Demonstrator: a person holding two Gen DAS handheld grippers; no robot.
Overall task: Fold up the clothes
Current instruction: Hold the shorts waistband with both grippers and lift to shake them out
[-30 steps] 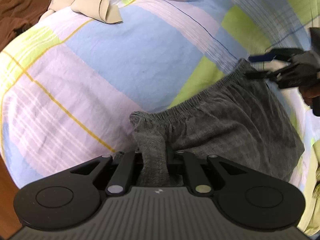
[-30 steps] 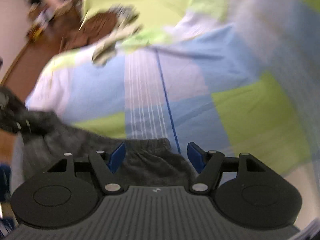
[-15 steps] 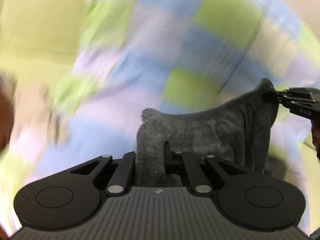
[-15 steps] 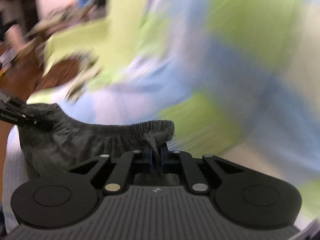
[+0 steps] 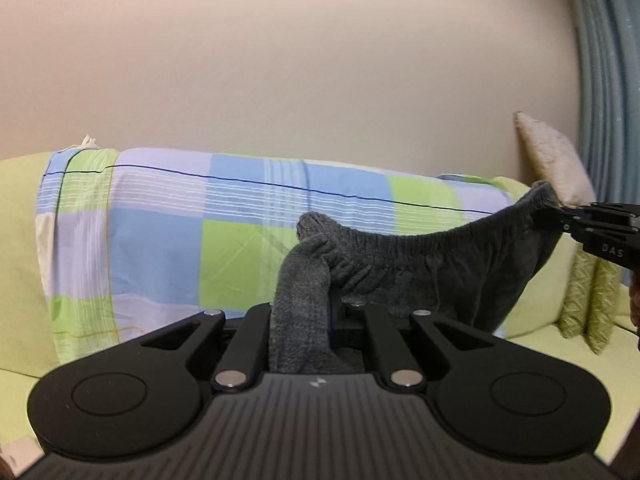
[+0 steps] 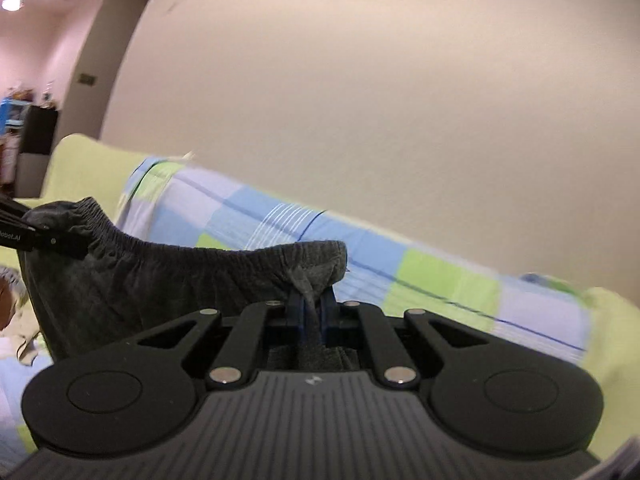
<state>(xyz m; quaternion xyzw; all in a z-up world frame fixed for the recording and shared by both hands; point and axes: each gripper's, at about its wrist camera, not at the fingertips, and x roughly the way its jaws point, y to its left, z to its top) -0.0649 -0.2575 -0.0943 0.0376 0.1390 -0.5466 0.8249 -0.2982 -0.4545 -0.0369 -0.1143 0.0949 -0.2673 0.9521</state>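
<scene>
the shorts [image 5: 420,264] are dark grey knit with a gathered elastic waistband, strung in the air in front of the checked quilt [image 5: 168,232]. the left gripper [image 5: 310,308] is clamped on one waistband corner, a wad of cloth bunched between its jaws. the right gripper [image 6: 312,312] pinches the other corner thinly between blue pads. no containers show. only the left view shows a cushion [image 5: 556,160] and curtain [image 5: 608,80] right of the quilt; only the right view shows a doorway [image 6: 24,120] left of it.
</scene>
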